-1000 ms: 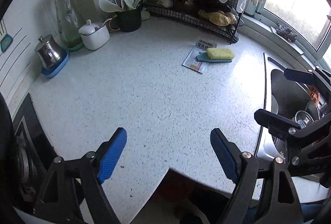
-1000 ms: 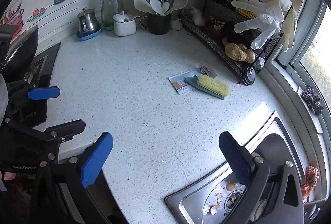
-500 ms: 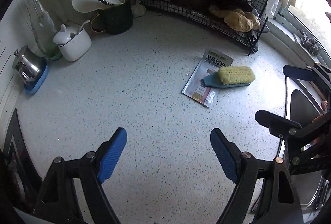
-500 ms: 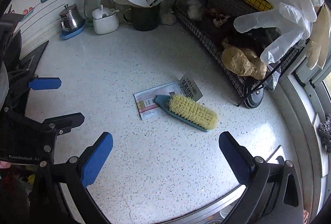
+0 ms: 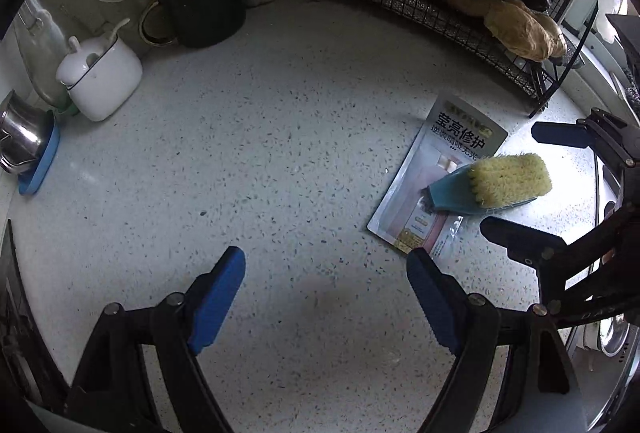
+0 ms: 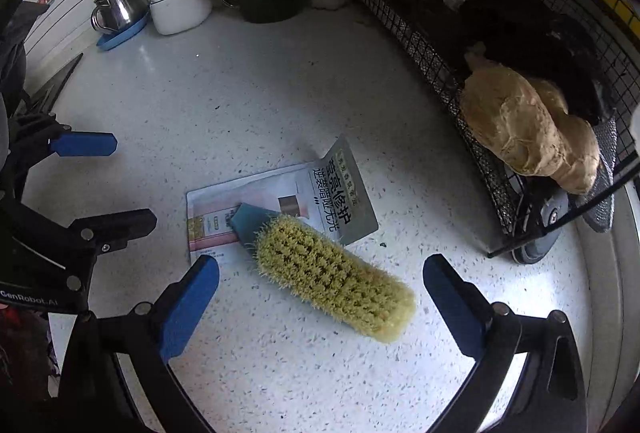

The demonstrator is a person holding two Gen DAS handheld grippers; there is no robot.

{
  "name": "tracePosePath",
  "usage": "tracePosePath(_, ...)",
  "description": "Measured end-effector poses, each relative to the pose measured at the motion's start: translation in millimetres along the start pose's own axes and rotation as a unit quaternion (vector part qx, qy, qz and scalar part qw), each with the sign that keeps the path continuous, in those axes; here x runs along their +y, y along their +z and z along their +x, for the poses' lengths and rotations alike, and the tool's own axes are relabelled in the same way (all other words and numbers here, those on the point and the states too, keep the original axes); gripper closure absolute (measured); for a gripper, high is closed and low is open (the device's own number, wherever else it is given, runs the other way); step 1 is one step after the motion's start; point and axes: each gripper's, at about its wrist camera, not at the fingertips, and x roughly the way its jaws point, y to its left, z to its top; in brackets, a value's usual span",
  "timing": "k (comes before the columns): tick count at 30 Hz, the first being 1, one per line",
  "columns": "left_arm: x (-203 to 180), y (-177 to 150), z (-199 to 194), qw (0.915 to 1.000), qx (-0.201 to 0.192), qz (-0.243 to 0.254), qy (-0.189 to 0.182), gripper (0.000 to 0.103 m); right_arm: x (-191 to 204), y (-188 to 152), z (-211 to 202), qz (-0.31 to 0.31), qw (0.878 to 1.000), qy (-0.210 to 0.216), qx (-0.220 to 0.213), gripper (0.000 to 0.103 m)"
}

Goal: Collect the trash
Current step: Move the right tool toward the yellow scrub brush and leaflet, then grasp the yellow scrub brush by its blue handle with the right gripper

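Both tongs stand wide open and hold nothing. The right tongs [image 6: 320, 297] hang over the scrub brush [image 6: 334, 279], which lies between the blue pads untouched. The brush rests partly on the flat wrapper [image 6: 280, 205], mid-counter [image 6: 240, 93], near the wire rack [image 6: 460, 73] along the back edge. The left tongs [image 5: 326, 297] hang over bare counter beside the wrapper.

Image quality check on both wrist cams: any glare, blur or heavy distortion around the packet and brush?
Left wrist: glare washes out the counter just right of the brush; packet print readable; a soft shadow lies between the open left gripper fingers. Right wrist: even light, brush bristles sharp, packet text legible. Both: strong fisheye bend, dark vignette corners.
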Motion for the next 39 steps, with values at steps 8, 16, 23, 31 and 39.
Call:
tracePosePath(8, -1.6, 0.1, 13.6, 0.9998, 0.014, 0.013, 0.004, 0.021, 8.3, 9.4, 18.8, -0.038, 0.998, 0.033, 0.03, 0.016)
tracePosePath(16, 1.3, -9.4, 3.8, 0.9996, 0.011, 0.027, -0.007, 0.021, 27.2, -2.3, 2.0, -0.051, 0.997, 0.041, 0.028, 0.051)
tracePosePath(23, -12.1, -13.6, -19.2, 0.9964, -0.001, 0.085, -0.003, 0.021, 39.7, -27.6, -24.8, -0.014, 0.999, 0.049, 0.019, 0.064)
tracePosePath(31, -32.4, 0.1, -29.3, 0.9935, 0.0, 0.11, -0.028, 0.021, 29.6, -59.5, -59.8, 0.079, 0.995, 0.051, -0.011, 0.065)
tracePosePath(39, -79.3, 27.2, -19.7, 0.9933, 0.015, 0.098, -0.059, 0.021, -16.8, -71.6, -64.7, 0.166, 0.986, -0.004, -0.025, 0.065)
